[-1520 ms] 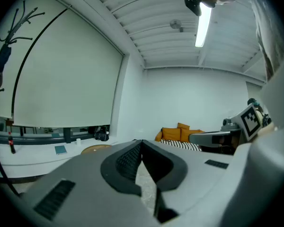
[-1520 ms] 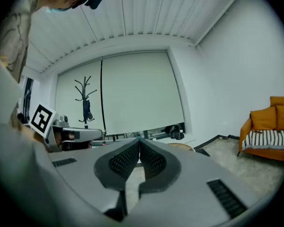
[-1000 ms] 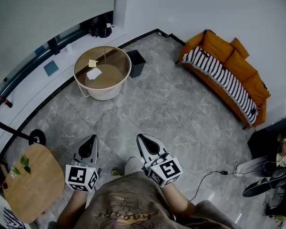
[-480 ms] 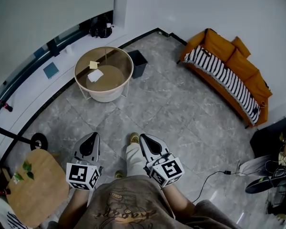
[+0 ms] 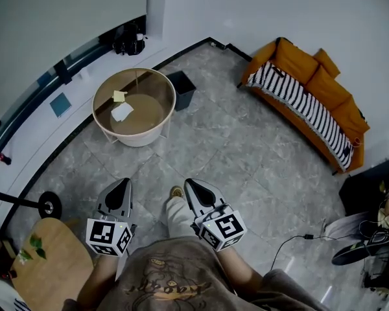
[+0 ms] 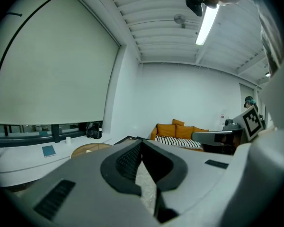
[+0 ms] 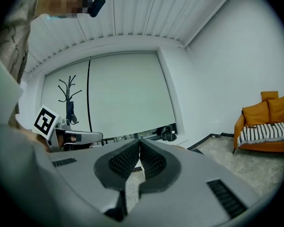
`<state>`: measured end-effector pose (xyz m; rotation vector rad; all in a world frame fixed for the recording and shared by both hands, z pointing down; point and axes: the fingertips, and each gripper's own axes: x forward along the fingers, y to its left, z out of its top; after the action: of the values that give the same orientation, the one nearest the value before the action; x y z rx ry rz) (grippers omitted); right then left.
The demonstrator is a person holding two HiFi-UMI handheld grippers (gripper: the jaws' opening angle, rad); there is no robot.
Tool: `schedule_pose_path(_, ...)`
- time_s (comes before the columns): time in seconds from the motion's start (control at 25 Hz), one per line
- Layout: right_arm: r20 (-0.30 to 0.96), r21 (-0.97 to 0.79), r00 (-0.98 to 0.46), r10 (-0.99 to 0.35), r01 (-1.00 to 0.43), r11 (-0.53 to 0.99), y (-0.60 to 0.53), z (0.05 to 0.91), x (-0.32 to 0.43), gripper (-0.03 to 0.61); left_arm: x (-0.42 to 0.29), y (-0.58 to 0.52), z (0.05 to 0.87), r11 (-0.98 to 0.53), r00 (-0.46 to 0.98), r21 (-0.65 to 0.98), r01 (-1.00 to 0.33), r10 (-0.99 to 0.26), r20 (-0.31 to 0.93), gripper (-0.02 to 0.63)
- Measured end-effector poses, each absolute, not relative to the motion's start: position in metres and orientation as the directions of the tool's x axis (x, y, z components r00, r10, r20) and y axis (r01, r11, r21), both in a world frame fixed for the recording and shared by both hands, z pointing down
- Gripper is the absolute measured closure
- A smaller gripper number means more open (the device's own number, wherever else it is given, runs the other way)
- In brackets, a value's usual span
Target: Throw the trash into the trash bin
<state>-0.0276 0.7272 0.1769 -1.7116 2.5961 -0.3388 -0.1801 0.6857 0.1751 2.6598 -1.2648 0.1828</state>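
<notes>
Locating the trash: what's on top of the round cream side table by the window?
On the round cream side table: a yellow paper scrap and a white paper scrap. The floor beneath the table is hidden.

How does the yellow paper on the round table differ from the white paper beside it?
The yellow paper is smaller than the white paper. In the head view the yellow paper lies farther from the person, and the white paper lies nearer. Both rest close together on the round table, which stands beside the black trash bin; neither paper is in the bin.
</notes>
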Motion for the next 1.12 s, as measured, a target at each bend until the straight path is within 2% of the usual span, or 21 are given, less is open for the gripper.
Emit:
schedule_pose_path(0.52, 0.119, -0.21, -0.409, -0.905, -0.901, 0.379, 0.61, 0.155, 0.039, 0.56, -0.122, 0.567, 0.155, -0.599, 0.613, 0.133, -0.79, -0.758, 0.222, 0.594)
schedule_pose_path(1.12, 0.128, -0.205, -0.51, -0.85, -0.853, 0.481, 0.478, 0.156, 0.097, 0.56, -0.066, 0.452, 0.145, -0.517, 0.533, 0.131, -0.846, -0.822, 0.2, 0.595)
